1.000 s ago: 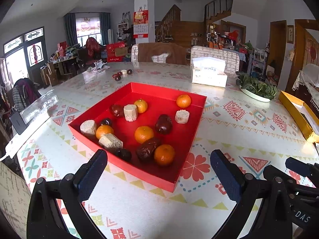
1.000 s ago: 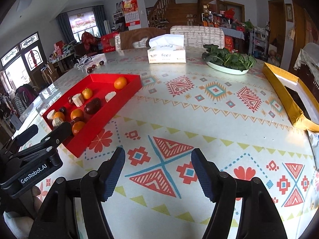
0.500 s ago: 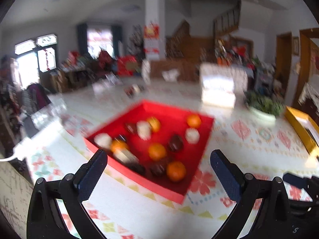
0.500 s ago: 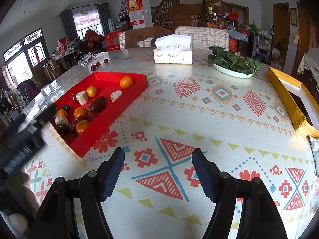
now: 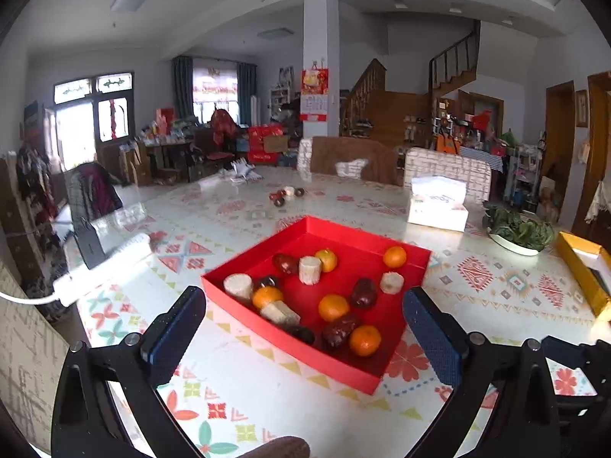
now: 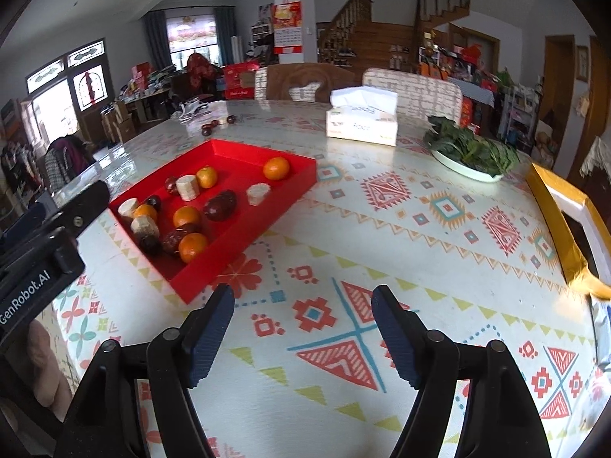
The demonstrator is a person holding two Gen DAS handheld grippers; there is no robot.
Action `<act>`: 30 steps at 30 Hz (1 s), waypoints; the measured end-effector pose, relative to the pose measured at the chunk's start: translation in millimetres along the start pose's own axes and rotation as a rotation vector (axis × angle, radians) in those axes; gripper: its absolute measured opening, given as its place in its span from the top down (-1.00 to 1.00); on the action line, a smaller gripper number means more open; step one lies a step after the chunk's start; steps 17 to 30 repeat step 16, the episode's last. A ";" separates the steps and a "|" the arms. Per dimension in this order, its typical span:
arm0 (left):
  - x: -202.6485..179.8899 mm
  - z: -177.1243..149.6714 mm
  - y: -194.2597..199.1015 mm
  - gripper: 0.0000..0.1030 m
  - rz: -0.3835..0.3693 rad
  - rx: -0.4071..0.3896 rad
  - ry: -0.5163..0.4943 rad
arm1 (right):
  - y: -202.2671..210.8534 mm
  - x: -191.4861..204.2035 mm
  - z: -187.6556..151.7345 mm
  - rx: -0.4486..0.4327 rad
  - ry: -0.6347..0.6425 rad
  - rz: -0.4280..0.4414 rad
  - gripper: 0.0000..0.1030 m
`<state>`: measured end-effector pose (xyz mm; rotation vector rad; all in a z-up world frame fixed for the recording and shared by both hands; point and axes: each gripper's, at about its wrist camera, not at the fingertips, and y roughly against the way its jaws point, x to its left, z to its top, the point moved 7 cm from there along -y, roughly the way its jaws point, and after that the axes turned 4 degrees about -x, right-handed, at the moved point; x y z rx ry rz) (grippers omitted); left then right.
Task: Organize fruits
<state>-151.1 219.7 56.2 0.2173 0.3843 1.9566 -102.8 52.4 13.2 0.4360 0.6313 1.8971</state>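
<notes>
A red tray sits on the patterned table and holds several oranges, dark red dates and pale cut cylinders. My left gripper is open and empty, held above the table just in front of the tray's near edge. My right gripper is open and empty, over the bare tablecloth to the right of the tray's near corner. The left gripper's body shows at the left of the right wrist view.
A few loose dates and a pale piece lie far back on the table. A tissue box, a plate of greens and a yellow box stand to the right. A white power strip lies left.
The left gripper has risen and tilted up, so the tray sits lower in its view. The right gripper has shifted slightly toward the tray. Both stay open.
</notes>
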 end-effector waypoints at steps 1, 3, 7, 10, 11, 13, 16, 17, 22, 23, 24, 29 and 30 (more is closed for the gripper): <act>0.6 -0.5 -0.9 -1.00 -0.011 0.012 0.009 | 0.0 2.4 0.4 -0.001 0.006 0.002 -0.55; 2.2 -1.9 -3.7 -1.00 -0.012 0.033 0.014 | -0.5 6.7 1.5 -0.002 0.017 0.005 -0.55; -0.9 -3.7 -8.7 -1.00 -0.022 0.062 0.000 | -1.9 8.9 3.6 -0.002 0.029 0.007 -0.55; -9.2 -3.1 -10.6 -1.00 -0.035 0.073 -0.028 | -2.1 7.1 5.8 -0.004 0.028 0.003 -0.56; -13.9 -2.3 -12.4 -1.00 -0.042 0.074 -0.043 | -2.0 5.8 6.4 -0.005 0.025 0.002 -0.56; -22.0 -1.4 -14.2 -1.00 -0.054 0.084 -0.059 | -1.0 -0.8 8.2 -0.009 0.013 -0.006 -0.56; -33.0 0.0 -16.7 -1.00 -0.070 0.104 -0.072 | 1.4 -16.3 9.9 -0.012 -0.016 -0.024 -0.57; -33.0 0.0 -16.7 -1.00 -0.070 0.104 -0.072 | 1.4 -16.3 9.9 -0.012 -0.016 -0.024 -0.57; -33.0 0.0 -16.7 -1.00 -0.070 0.104 -0.072 | 1.4 -16.3 9.9 -0.012 -0.016 -0.024 -0.57; -33.0 0.0 -16.7 -1.00 -0.070 0.104 -0.072 | 1.4 -16.3 9.9 -0.012 -0.016 -0.024 -0.57; -33.0 0.0 -16.7 -1.00 -0.070 0.104 -0.072 | 1.4 -16.3 9.9 -0.012 -0.016 -0.024 -0.57; -33.0 0.0 -16.7 -1.00 -0.070 0.104 -0.072 | 1.4 -16.3 9.9 -0.012 -0.016 -0.024 -0.57; -33.0 0.0 -16.7 -1.00 -0.070 0.104 -0.072 | 1.4 -16.3 9.9 -0.012 -0.016 -0.024 -0.57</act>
